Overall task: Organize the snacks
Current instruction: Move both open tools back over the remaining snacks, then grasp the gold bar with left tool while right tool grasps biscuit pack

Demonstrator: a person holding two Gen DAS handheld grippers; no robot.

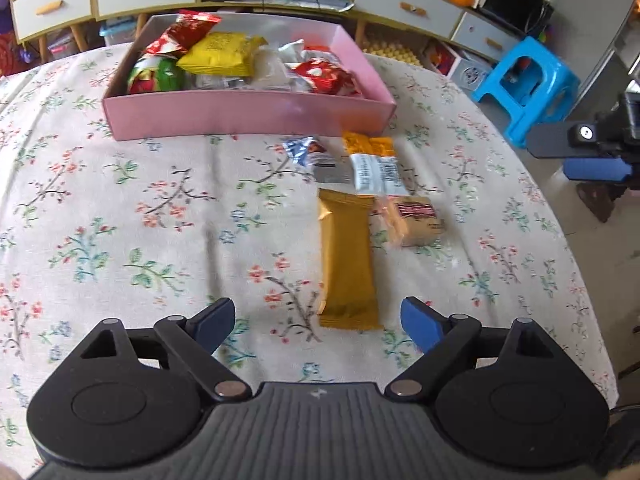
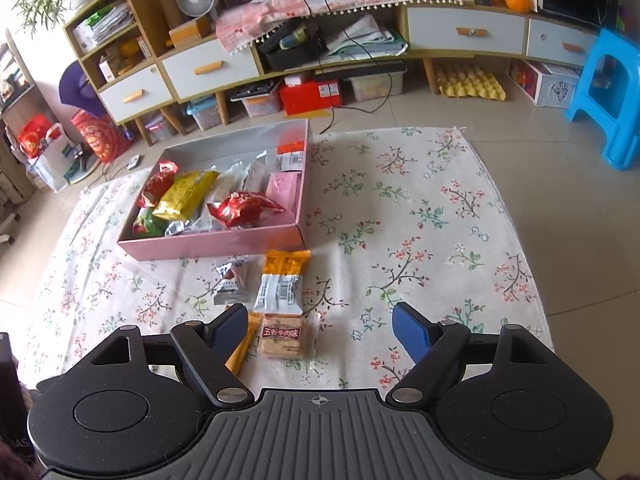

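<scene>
A pink box (image 1: 248,118) (image 2: 212,246) holds several snack packs on a floral cloth. In front of it lie a silver pack (image 1: 316,158) (image 2: 230,284), an orange-and-white pack (image 1: 374,166) (image 2: 282,280), a long gold bar (image 1: 348,256) (image 2: 242,350) and a tan square pack (image 1: 416,220) (image 2: 284,338). My left gripper (image 1: 318,322) is open and empty, just short of the gold bar's near end. My right gripper (image 2: 318,330) is open and empty above the tan pack; its left finger covers part of the gold bar. It also shows at the right edge of the left wrist view (image 1: 576,150).
The floral cloth (image 1: 140,220) (image 2: 420,240) covers the work surface on a tiled floor. A blue plastic stool (image 1: 524,88) (image 2: 608,96) stands to the right. A low cabinet with drawers (image 2: 280,56) and storage boxes beneath runs along the back.
</scene>
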